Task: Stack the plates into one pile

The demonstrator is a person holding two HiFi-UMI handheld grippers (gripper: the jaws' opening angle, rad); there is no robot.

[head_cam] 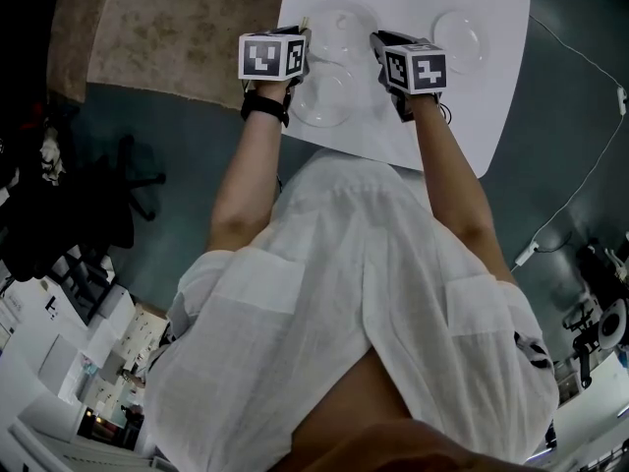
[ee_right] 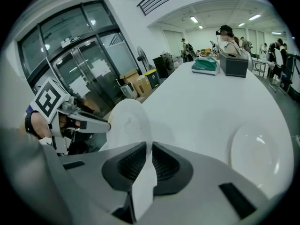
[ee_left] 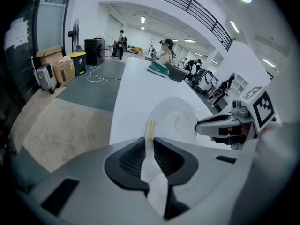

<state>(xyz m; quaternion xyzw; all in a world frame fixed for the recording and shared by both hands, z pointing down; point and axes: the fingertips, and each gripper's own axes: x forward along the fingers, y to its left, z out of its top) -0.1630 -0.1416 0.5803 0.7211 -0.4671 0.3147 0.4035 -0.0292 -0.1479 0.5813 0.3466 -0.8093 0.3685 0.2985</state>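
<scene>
A clear plate point(head_cam: 339, 28) hangs tilted above the white table point(head_cam: 423, 131), held on opposite rims by both grippers. My left gripper point(head_cam: 303, 39) is shut on its left rim; in the left gripper view the plate point(ee_left: 176, 121) stands edge-on between the pads of this gripper point(ee_left: 151, 146), with the right gripper point(ee_left: 220, 125) on the far rim. My right gripper point(head_cam: 378, 39) is shut on the other rim point(ee_right: 126, 121). A second plate point(head_cam: 322, 101) lies on the table near the front edge, and a third plate point(head_cam: 460, 39) lies to the right point(ee_right: 260, 149).
A green pad point(ee_right: 206, 64) and a dark box point(ee_right: 234, 64) sit at the table's far end, where people stand. Cardboard boxes point(ee_left: 56, 64) and a yellow-lidded bin point(ee_left: 78, 62) stand by the wall. A cable point(head_cam: 580, 185) runs over the floor to the right.
</scene>
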